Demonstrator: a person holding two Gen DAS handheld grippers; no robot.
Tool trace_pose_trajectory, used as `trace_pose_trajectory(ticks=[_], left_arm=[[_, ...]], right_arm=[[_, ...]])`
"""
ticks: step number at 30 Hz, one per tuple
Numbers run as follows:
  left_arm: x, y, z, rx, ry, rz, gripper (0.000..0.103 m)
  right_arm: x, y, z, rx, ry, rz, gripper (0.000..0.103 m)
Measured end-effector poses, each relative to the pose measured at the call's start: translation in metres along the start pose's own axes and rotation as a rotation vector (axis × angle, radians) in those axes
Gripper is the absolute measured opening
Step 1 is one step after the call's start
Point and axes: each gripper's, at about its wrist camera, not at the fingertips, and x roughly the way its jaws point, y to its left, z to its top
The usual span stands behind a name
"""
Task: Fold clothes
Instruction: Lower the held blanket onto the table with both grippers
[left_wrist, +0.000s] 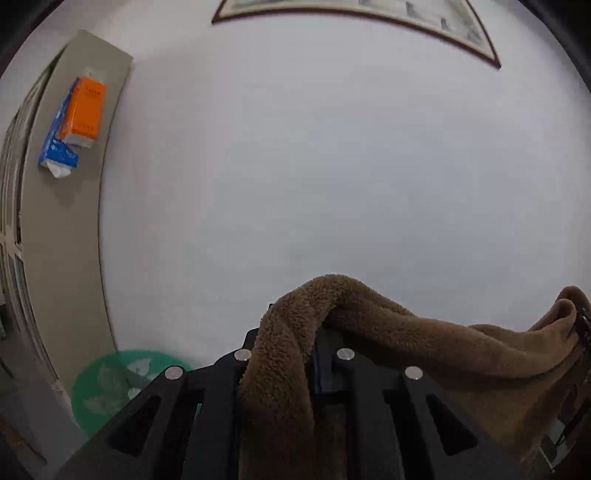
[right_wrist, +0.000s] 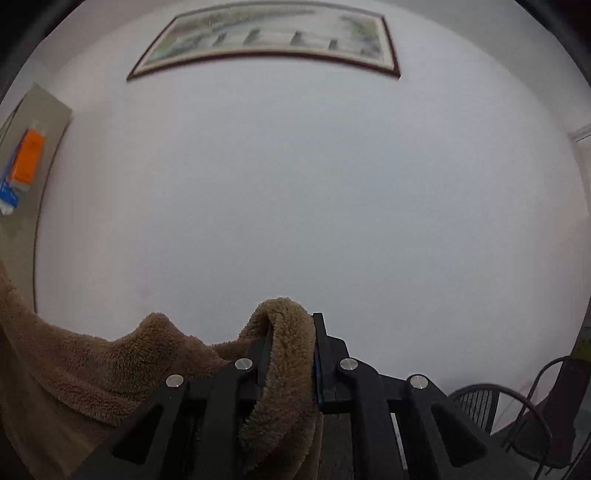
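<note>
A framed picture (right_wrist: 266, 37) hangs on the white wall (right_wrist: 295, 203); an orange box (left_wrist: 85, 107) lies on a ledge (left_wrist: 62, 221).

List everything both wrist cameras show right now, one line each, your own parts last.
Fleece garment: one, brown, hanging between the two tongs, slack in the middle.
Framed picture: one, dark frame, pale landscape, high on the wall.
Wall: one, white, filling most of both views.
Ledge: one, beige, along the left edge.
Orange pack: one, on the ledge, lying on the blue pack.
Blue pack: one, on the ledge, white tissue showing at its end.
Green round thing: one, low left, blurred, cannot tell what.
Black chair: one, lower right in the right view.
Left tongs: black, shut on the garment.
Right tongs: black, shut on the garment.
</note>
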Motion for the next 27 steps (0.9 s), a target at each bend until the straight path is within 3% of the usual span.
trace_pose_trajectory(ticks=[1, 3, 5, 7, 9, 11, 15, 17, 20, 24, 27], left_arm=[[0.026, -0.001, -0.009, 0.016, 0.073, 0.014, 0.017], [0.086, -0.001, -0.035, 0.046, 0.285, 0.026, 0.033], [0.124, 0.010, -0.072, 0.059, 0.421, 0.062, 0.037], [0.159, 0.021, -0.109, 0.069, 0.548, 0.100, 0.037], [0.194, 0.032, -0.146, 0.079, 0.675, 0.138, 0.037], [0.204, 0.045, -0.162, 0.039, 0.712, 0.127, 0.039], [0.212, 0.056, -0.161, 0.003, 0.709, 0.097, 0.050], [0.218, 0.057, -0.157, 0.012, 0.705, 0.091, 0.055], [0.223, 0.064, -0.147, 0.032, 0.698, 0.093, 0.059], [0.240, 0.068, -0.147, 0.060, 0.714, 0.053, 0.062], [0.257, 0.064, -0.151, 0.083, 0.748, -0.033, 0.064]], right_arm=[[0.026, 0.008, -0.013, -0.028, 0.099, 0.045, 0.018], [0.080, 0.025, -0.042, -0.076, 0.311, 0.156, 0.021], [0.126, 0.033, -0.077, -0.073, 0.499, 0.227, 0.042], [0.153, 0.031, -0.109, -0.064, 0.585, 0.218, 0.063], [0.167, 0.023, -0.128, -0.066, 0.615, 0.183, 0.064], [0.171, 0.012, -0.142, -0.058, 0.623, 0.180, 0.064], [0.181, 0.005, -0.142, -0.118, 0.601, 0.194, 0.065], [0.187, 0.008, -0.142, -0.163, 0.585, 0.203, 0.076], [0.198, 0.014, -0.146, -0.203, 0.586, 0.226, 0.078], [0.228, 0.019, -0.163, -0.174, 0.651, 0.285, 0.079], [0.252, 0.023, -0.177, -0.097, 0.698, 0.344, 0.079]])
